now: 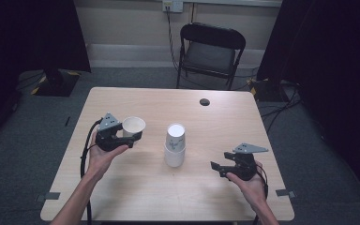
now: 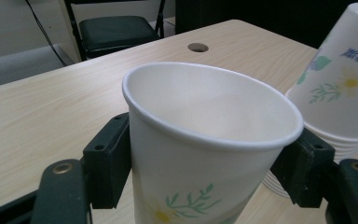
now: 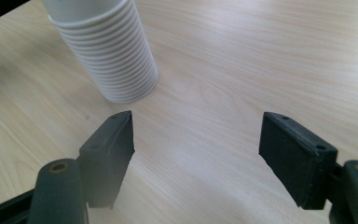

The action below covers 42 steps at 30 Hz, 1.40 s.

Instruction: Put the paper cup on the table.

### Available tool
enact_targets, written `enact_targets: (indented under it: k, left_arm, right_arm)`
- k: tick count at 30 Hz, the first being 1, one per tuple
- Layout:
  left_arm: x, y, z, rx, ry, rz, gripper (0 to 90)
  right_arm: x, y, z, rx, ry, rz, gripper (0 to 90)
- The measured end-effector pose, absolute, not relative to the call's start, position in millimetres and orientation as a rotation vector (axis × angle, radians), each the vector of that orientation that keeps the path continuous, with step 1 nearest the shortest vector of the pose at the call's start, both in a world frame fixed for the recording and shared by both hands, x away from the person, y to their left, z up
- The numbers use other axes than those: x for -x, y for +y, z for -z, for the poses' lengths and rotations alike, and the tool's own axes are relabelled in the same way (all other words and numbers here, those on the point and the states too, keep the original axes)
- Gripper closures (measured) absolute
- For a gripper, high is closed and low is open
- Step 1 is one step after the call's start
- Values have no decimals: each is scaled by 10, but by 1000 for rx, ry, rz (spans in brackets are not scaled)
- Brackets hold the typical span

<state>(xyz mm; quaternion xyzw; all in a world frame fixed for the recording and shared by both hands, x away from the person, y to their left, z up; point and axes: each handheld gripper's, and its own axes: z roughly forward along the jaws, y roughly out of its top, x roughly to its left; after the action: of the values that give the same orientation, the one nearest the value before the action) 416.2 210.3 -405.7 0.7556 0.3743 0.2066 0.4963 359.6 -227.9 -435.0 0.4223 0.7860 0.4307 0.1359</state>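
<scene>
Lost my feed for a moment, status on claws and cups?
Left claw shut on single cup, mouth up. Right claw open, empty, near cup stack. Nothing in the way.

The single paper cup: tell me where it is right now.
In the high view the single paper cup sits upright, mouth up, clamped in the left gripper over the table's left half, left of the upside-down cup stack.

Cup stack (image 1: 174, 145) blocks mid-table (image 1: 122, 187) — sides free.
</scene>
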Motion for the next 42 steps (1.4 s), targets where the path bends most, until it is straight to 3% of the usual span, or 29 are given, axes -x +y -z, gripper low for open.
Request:
enact_targets:
  k: [24,42]
  left_arm:
    - [-4536,2067,4486,-1872,1009,-448,285]
    - [-4435,2118,4719,-1908,1017,-453,265]
  right_arm:
    - [-3724,-2429,4824,-1297,2348,-1015,225]
    - [-3733,-2406,4878,-1303,2351,-963,220]
